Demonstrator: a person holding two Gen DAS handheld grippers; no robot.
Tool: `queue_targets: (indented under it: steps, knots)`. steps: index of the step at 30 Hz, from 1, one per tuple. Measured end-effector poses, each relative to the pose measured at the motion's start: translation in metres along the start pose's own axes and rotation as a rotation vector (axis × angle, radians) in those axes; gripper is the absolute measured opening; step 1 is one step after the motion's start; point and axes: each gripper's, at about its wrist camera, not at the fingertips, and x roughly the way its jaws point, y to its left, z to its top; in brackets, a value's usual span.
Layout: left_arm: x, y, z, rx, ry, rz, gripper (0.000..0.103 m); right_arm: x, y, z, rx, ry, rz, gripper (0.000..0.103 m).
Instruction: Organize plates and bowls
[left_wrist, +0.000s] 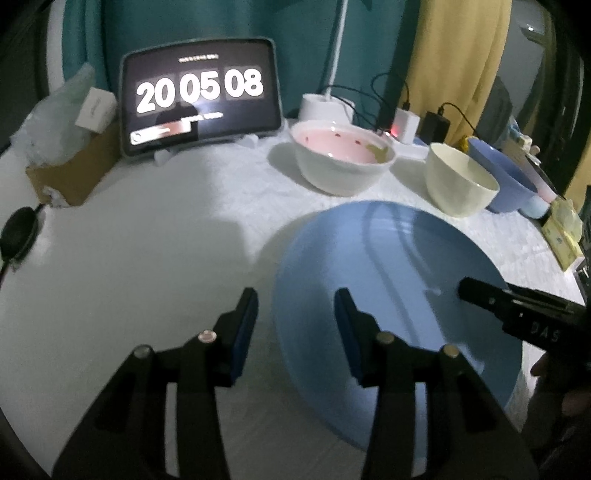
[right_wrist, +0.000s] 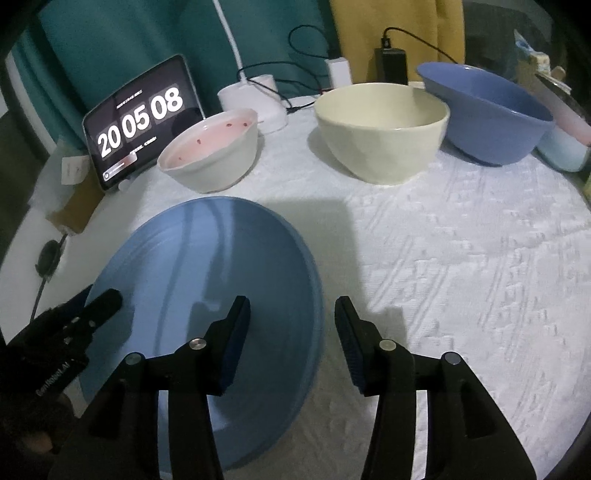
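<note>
A light blue plate (left_wrist: 399, 280) lies on the white tablecloth, also in the right wrist view (right_wrist: 207, 280). My left gripper (left_wrist: 295, 317) is open, its jaws astride the plate's left rim. My right gripper (right_wrist: 291, 325) is open, astride the plate's right rim. Each gripper shows in the other's view: the right one (left_wrist: 517, 306), the left one (right_wrist: 74, 314). Behind stand a white bowl with a pink inside (right_wrist: 210, 155), a cream bowl (right_wrist: 384, 129) and a darker blue bowl (right_wrist: 487, 114).
A tablet showing a clock (left_wrist: 201, 96) stands at the back left beside a cardboard box (left_wrist: 74, 173). A white lamp base (right_wrist: 255, 103), chargers and cables (right_wrist: 391, 62) sit at the back. A black round object (left_wrist: 18, 232) lies at the left edge.
</note>
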Motion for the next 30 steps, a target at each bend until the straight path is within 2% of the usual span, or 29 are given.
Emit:
queue_targets:
  steps: [6,11,30]
  knots:
    - [-0.014,0.002,0.003,-0.014,-0.045,0.038,0.046,-0.014,-0.009,-0.001,0.009,-0.024,0.002,0.056]
    - [-0.025,-0.007,0.008,0.001,-0.075,0.031,0.046,-0.027,-0.018,-0.001,0.016,-0.047,-0.006,0.056]
    - [-0.036,-0.102,0.026,0.125,-0.094,-0.117,0.046,-0.069,-0.083,0.006,0.081,-0.130,-0.060,0.056]
